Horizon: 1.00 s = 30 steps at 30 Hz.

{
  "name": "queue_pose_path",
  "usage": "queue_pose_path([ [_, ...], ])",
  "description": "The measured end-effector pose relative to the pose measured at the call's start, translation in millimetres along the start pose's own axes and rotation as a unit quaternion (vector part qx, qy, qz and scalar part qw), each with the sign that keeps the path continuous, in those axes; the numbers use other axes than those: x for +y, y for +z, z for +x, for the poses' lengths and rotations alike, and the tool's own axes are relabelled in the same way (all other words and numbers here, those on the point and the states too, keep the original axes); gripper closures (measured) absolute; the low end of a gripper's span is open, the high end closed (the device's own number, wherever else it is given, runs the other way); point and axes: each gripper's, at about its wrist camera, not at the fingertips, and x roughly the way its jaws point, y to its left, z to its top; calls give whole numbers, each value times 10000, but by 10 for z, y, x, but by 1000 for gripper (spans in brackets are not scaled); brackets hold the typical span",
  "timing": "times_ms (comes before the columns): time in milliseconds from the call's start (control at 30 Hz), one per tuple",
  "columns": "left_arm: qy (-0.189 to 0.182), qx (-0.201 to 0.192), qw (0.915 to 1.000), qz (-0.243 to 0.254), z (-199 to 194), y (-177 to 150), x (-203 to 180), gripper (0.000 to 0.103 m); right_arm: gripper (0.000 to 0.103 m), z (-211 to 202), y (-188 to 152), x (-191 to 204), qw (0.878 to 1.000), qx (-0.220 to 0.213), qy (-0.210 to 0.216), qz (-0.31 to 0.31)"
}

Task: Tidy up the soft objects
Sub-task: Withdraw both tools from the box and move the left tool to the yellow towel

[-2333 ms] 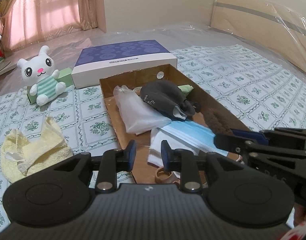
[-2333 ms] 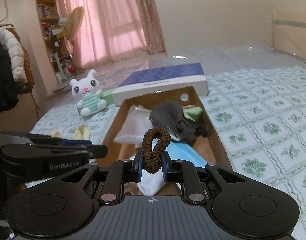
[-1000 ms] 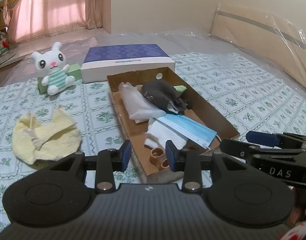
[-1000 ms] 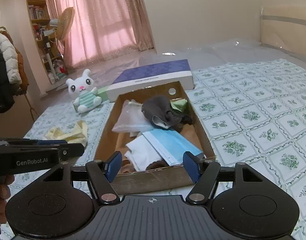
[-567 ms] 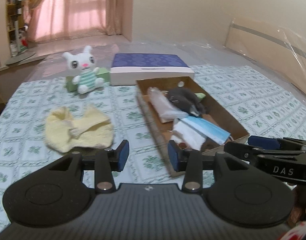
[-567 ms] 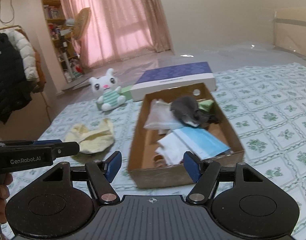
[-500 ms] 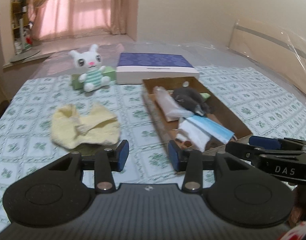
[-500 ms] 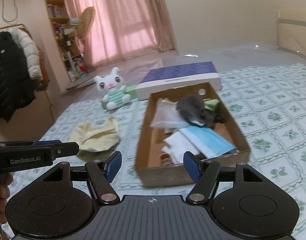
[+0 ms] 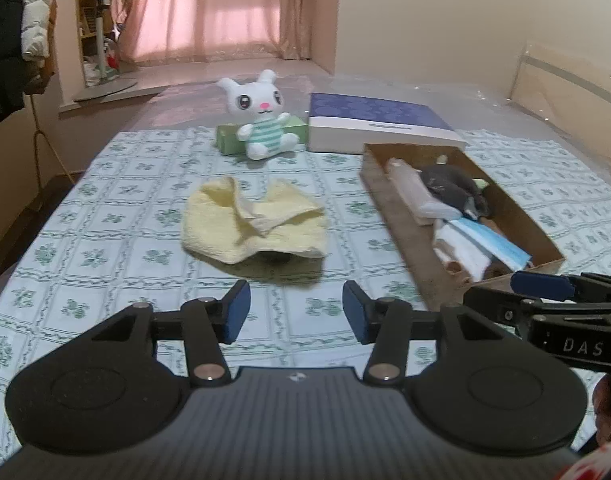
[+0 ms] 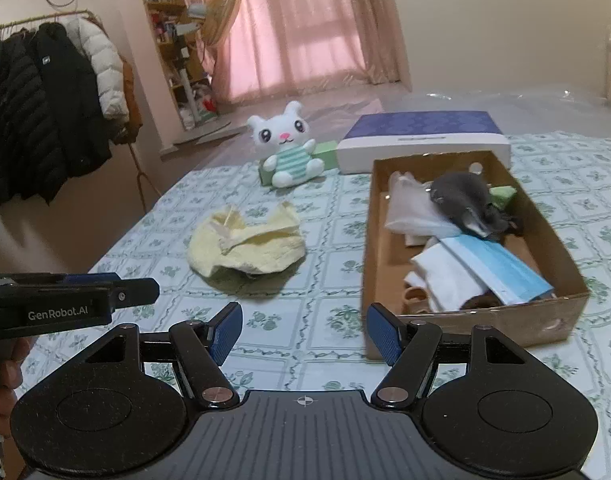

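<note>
Currently, both grippers hang above the patterned bedspread (image 9: 117,200) with nothing between their pads. The left gripper (image 9: 296,312) has its jaws spread wide; the right gripper (image 10: 303,334) likewise stands fully parted and empty.

The item judged next in line is the yellow cloth (image 9: 254,226), which lies crumpled on the bedspread in the centre of the left wrist view and centre-left of the right wrist view. It is apart from the cardboard box (image 10: 545,240), which sits to the right in both views and holds a blue face mask (image 10: 501,268), a grey fabric item (image 10: 463,198), white folded material and a clear bag. A white plush rabbit (image 9: 261,120) sits upright farther back, in the upper centre of the frame, just beside a purple-and-white box (image 9: 381,128).

Controlling relation: the yellow cloth lies straight ahead of the left gripper, almost centred between its fingers, whereas in the right wrist view it sits left of the gripper's centreline. The left gripper therefore appears the better placed. The cloth's long axis runs roughly left to right across the frame, that is, crosswise to the finger direction, so a forward and downward approach would probably meet its near edge or the raised central fold. The cloth is loose and may trail or unfold on lifting.
</note>
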Motion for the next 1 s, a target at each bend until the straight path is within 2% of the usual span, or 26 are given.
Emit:
queue_pose_path([
  [500,254,194,9989,350,477,-31,227,54,34,548,81,145,9995,221,129,-164],
  [1000,246,225,9926,1171,1103,29,216,54,34,1080,172,155,9985,417,66,-363],
])
